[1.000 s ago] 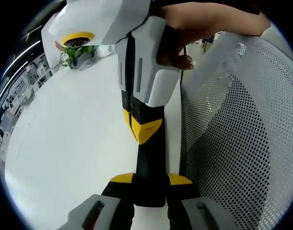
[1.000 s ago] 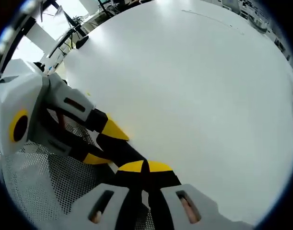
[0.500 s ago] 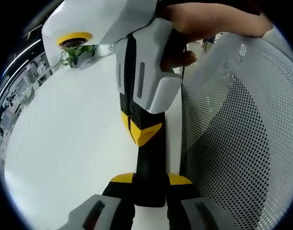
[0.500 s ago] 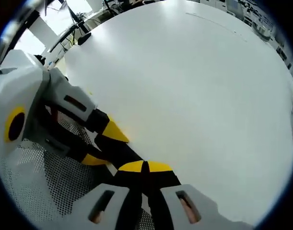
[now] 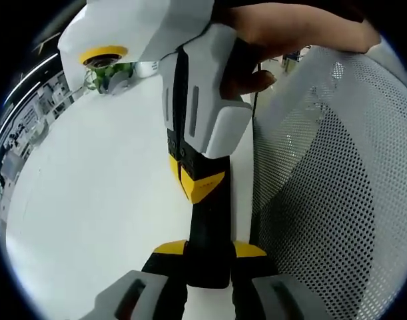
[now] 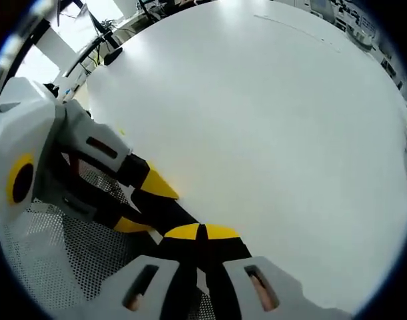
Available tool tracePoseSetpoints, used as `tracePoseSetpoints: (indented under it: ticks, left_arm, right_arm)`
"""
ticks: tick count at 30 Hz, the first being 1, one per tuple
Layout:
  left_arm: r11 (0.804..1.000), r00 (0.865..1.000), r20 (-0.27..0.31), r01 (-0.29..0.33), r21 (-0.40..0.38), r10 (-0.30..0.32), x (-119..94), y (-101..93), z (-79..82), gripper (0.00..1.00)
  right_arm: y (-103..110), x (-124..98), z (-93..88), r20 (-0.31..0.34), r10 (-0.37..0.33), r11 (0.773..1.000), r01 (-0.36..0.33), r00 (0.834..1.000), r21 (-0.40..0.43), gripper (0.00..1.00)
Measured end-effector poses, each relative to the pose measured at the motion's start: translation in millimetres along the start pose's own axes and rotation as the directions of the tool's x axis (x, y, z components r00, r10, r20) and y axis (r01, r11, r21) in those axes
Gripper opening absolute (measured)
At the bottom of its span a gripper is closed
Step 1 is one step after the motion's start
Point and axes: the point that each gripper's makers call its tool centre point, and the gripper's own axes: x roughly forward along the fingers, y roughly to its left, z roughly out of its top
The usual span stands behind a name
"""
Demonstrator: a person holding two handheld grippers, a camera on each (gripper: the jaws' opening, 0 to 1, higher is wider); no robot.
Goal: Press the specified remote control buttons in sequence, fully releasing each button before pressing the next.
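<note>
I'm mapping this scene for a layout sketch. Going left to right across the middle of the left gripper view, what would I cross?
Bare white table → black remote control, held upright between both claws → white perforated mesh chair back.

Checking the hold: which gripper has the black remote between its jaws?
The left gripper; its yellow tips flank the black remote, while the right gripper has its tips shut together.

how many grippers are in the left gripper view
2: the left gripper rises from the bottom, fingers clamping a black remote; the right gripper points in from the top onto it, held by a hand.
</note>
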Motion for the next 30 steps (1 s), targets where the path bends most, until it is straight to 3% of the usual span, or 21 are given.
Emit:
tracePoseSetpoints:
  ticks: [12, 21, 30]
  left_arm:
    - [1.0, 1.0, 0.002, 0.001, 0.002, -0.001, 0.5, 0.2, 0.4, 0.24]
    - [1.0, 1.0, 0.002, 0.001, 0.007, -0.001, 0.7, 0.7, 0.7, 0.24]
    - [1.0, 1.0, 0.004, -0.002, 0.002, 0.002, 0.7, 1.2, 1.3, 0.23]
  right_arm:
    - [1.2, -1.7, -2.0, -0.006, 0.008, 1.0, -0.008, 1.0, -0.001, 0.0]
    - [1.2, -1.2, -1.2, -0.005, -0.009, 0.998, 0.009, 1.0, -0.057, 0.0]
    - [0.2, -0.3, -0.9, -0.007, -0.02, 0.999, 0.02, 1.0, -0.045, 0.0]
